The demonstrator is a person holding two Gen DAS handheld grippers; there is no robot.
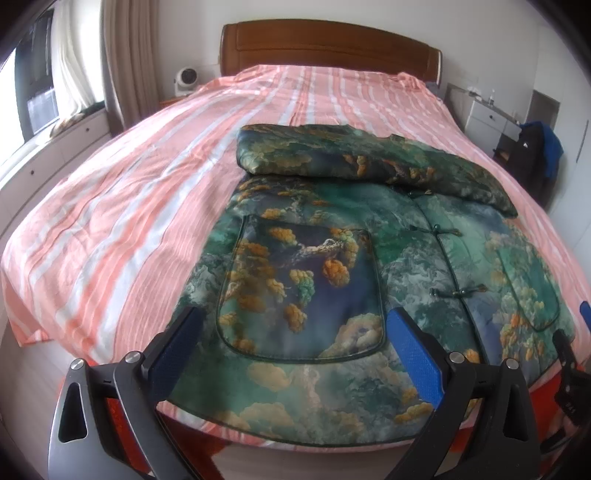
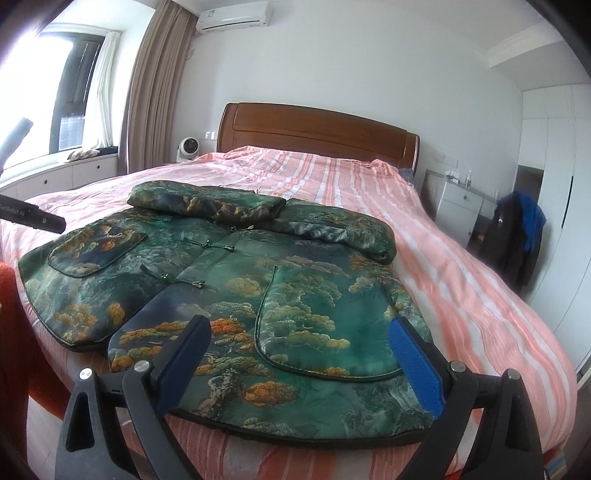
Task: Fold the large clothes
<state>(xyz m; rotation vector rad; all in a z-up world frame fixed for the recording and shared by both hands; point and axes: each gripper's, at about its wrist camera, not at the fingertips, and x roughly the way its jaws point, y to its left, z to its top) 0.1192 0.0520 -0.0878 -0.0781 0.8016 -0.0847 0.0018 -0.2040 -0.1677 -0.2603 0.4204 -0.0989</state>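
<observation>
1. At the foot of the bed, the left gripper (image 1: 295, 354) and right gripper (image 2: 299, 362) hang wide open, holding nothing, just over the jacket's hem.
2. The padded jacket (image 2: 229, 280) lies front-up on the striped bedspread (image 2: 461, 280), both sleeves (image 2: 207, 201) already folded across the chest.
3. The step in hand looks like the body fold; next, each gripper must pinch a hem corner and carry it toward the collar.

Black bar (image 2: 35, 218) at left edge, right wrist view: white print "GenRobot.AI", first letter cut off.
Air conditioner (image 2: 232, 15) label: too small to read.
</observation>
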